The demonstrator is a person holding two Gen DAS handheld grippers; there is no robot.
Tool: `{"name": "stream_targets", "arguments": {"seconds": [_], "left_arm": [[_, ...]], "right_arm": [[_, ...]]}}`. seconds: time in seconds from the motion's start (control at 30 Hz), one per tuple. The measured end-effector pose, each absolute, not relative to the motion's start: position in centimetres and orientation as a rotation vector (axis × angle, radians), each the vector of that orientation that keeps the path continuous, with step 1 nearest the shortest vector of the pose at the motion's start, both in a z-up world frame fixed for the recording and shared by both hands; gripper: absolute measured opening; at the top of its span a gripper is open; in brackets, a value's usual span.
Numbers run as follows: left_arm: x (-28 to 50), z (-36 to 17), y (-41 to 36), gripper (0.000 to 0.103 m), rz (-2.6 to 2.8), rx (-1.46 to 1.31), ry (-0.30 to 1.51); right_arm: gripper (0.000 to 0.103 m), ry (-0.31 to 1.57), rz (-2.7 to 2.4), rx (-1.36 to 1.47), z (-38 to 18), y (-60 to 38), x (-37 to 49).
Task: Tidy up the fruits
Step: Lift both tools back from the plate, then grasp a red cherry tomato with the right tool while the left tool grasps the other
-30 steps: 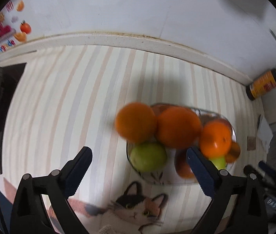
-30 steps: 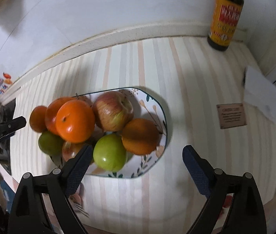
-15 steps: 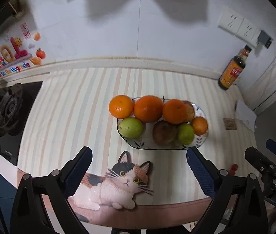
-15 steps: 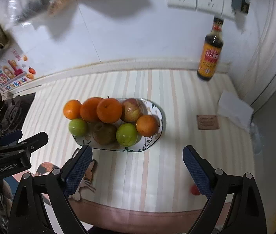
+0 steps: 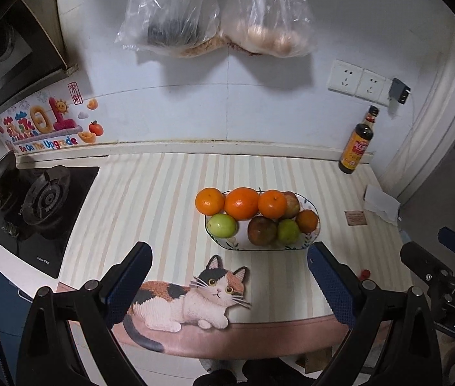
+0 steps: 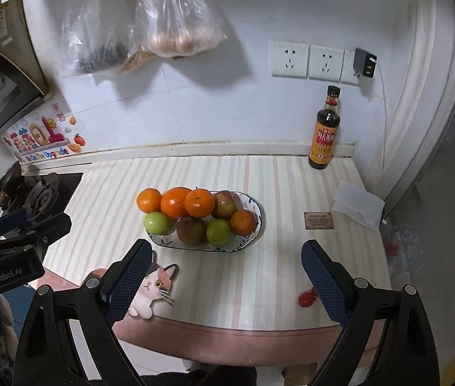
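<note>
Where the left tool (image 6: pixel 5 254) shows, its body reads "GenRobot.AI".

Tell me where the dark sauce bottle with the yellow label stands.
The dark sauce bottle with the yellow label stands upright at the striped counter's back right corner against the wall, below the white wall sockets, in both views.

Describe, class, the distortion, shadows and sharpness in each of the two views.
Left wrist view: fisheye bends the counter edge; hanging bags cast soft wall shadows; fruit plate sharp. Right wrist view: same barrel curve; bags slightly blurred; sauce bottle crisp.
</note>
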State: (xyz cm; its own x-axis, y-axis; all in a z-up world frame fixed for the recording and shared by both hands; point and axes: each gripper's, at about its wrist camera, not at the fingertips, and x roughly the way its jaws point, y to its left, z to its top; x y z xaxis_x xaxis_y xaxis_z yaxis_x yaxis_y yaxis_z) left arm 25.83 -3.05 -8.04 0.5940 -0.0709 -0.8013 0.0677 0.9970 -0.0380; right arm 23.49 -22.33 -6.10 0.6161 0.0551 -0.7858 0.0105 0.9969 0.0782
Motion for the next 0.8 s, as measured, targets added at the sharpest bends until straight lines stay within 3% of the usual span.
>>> {"name": "stream_targets", "arguments": {"seconds": [0.33, 0.7, 0.8], "left_arm": [[23.1, -6.7, -3.1, 0.099, -0.101, -0.02, 0.932], [22.2, -6.4, -3.7, 0.099, -0.089, -0.007, 0.92], [22.2, -6.4, -4.0, 0.099, -0.083, -0.007, 0.92]], "right_arm": [[0.096, 0.866, 0.026, 0.073, -2.9, -21.9, 20.5], [0.096, 0.889, 0.028, 0.124, -3.3, -22.8, 20.2], [0.1, 0.873, 0.03, 0.166, -3.4, -23.8, 20.3]]}}
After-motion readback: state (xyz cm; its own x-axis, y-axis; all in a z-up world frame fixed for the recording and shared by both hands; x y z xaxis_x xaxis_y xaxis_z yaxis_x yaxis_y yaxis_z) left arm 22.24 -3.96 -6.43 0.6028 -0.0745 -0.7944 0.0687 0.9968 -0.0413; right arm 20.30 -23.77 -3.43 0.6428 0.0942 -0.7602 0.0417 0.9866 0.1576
